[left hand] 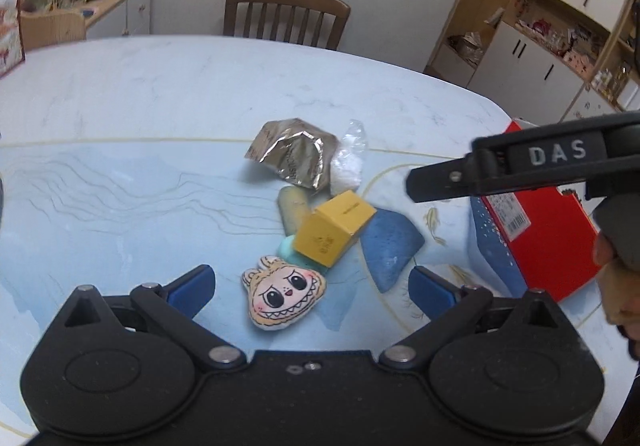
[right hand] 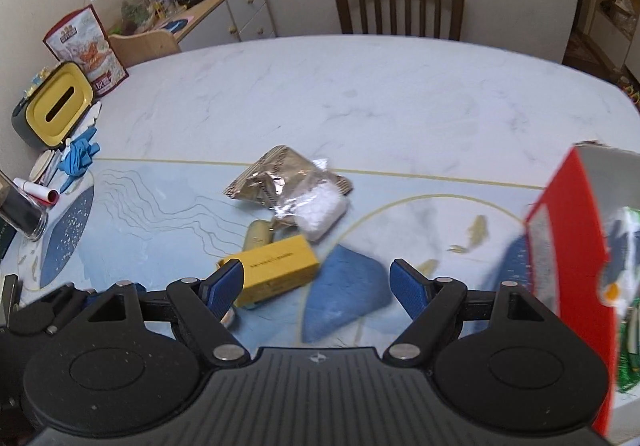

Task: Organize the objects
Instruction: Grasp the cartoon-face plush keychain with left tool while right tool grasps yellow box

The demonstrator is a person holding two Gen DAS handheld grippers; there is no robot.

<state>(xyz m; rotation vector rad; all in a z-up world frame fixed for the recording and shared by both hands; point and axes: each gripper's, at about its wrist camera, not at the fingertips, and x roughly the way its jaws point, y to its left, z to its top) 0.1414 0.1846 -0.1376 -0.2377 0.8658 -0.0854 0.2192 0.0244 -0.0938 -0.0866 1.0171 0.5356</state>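
Pale marbled tabletop carrying small heap at centre, wooden chair standing behind. "DAS" showing in raised letters on right gripper body, seen from left wrist view. Yellow box bearing print too small to read. Red carton showing barcode label. Left gripper hovering low, jaws spread wide, plush face toy lying between them. Right jaws likewise apart, blue wedge sponge sitting between, yellow box beside left finger. Foil packet lying further back.

The red box is blurred and cut off by the right edge. A mint-green object is largely hidden beneath the yellow box; its kind cannot be told.
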